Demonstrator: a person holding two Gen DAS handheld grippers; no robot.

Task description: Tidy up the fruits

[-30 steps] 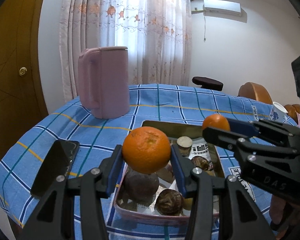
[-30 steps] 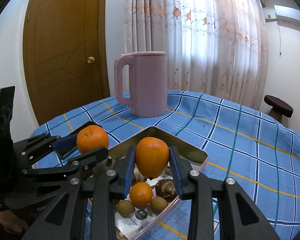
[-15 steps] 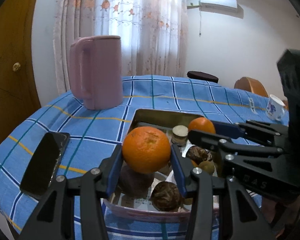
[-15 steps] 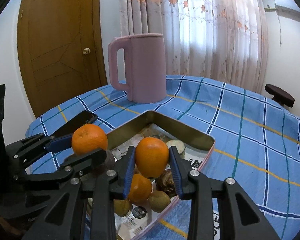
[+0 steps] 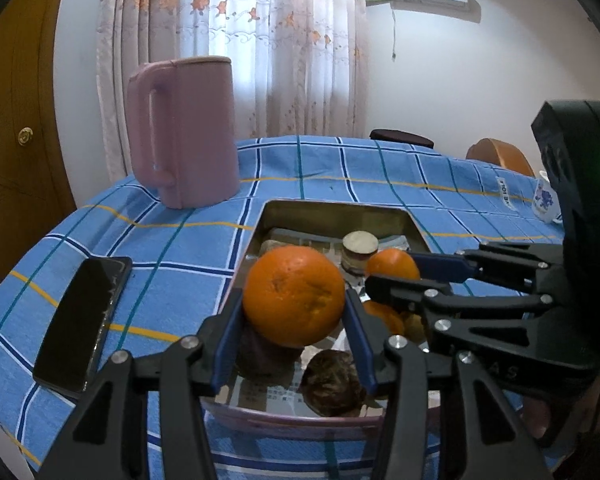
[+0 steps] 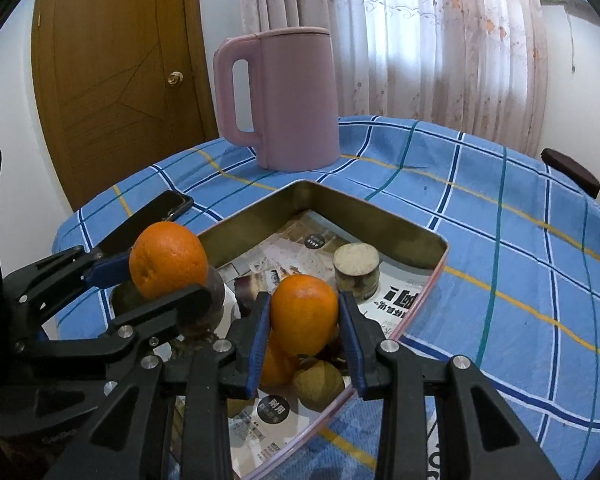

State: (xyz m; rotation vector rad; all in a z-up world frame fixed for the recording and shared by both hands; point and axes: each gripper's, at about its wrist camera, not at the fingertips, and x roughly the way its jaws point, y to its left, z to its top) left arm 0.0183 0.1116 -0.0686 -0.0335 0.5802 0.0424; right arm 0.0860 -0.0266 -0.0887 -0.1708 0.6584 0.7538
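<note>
Both grippers, left gripper (image 5: pixel 294 336) and right gripper (image 6: pixel 305 338), each grasping an orange over the tin tray (image 6: pixel 420 228); lower into bare paper-lined spots before releasing.

R gripper (image 6: pixel 304 328) w/ orange (image 6: pixel 303 312), L gripper (image 6: pixel 156 276) w/ 2nd orange (image 6: pixel 167 258), both above tin tray (image 6: pixel 380 222).
</note>
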